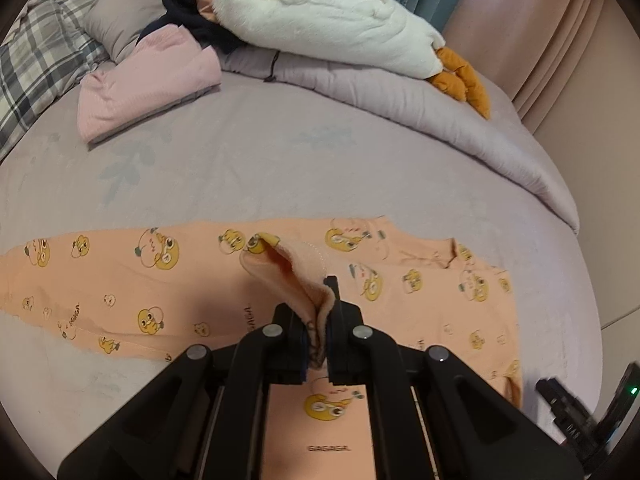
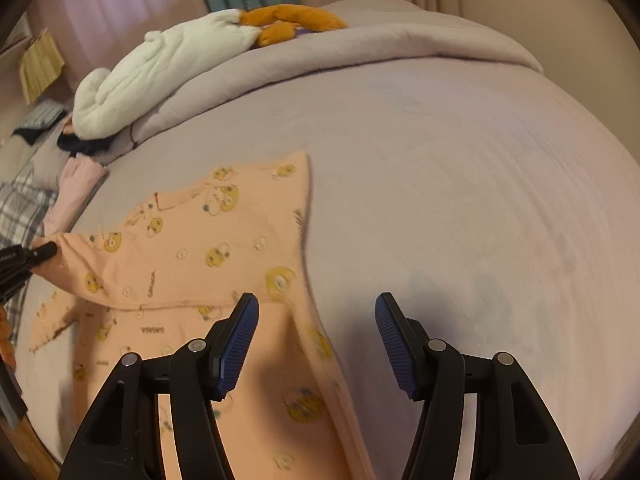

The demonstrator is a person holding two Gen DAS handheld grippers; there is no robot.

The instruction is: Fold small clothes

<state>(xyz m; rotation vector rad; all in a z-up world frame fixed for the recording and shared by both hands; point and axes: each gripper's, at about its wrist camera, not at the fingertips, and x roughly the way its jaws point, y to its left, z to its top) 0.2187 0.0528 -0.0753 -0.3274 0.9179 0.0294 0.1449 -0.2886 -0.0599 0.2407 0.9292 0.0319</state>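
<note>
The peach garment [image 1: 160,280], printed with yellow cartoon faces, lies spread flat across the lilac bed [image 1: 320,152]. In the left wrist view it stretches from 9 o'clock to 3 o'clock across the lower half of the picture. The left tongs [image 1: 322,320] are clamped together on a raised fold of it, a cuff-like end whose plain fleecy inside shows, lifted above the flat cloth beneath. Only this view shows the pinch close up.

The right wrist view shows the same garment [image 2: 192,248] from the other side, filling the lower left from 9 o'clock down to 6 o'clock. At 9 o'clock the left tongs [image 2: 50,249] appear small, holding one end of the cloth up off the bed. The right tongs [image 2: 316,320] stand apart with nothing between them; the left blue pad [image 2: 240,344] hangs over the garment's edge, the right one over bare sheet. The picture is blurred here.

Further out, the left view has a folded pink cloth [image 1: 148,84] at 10 o'clock, dark clothing [image 1: 200,24] behind it at 11, a checked pillow [image 1: 36,64] at 9 to 10, and a white plush [image 1: 320,20] with orange feet at 12 to 1 on a rolled duvet [image 1: 440,120]. Part of the right tongs [image 1: 580,412] shows at 4 o'clock. The right view alone shows the wide bare sheet [image 2: 480,200] at 3 o'clock.
</note>
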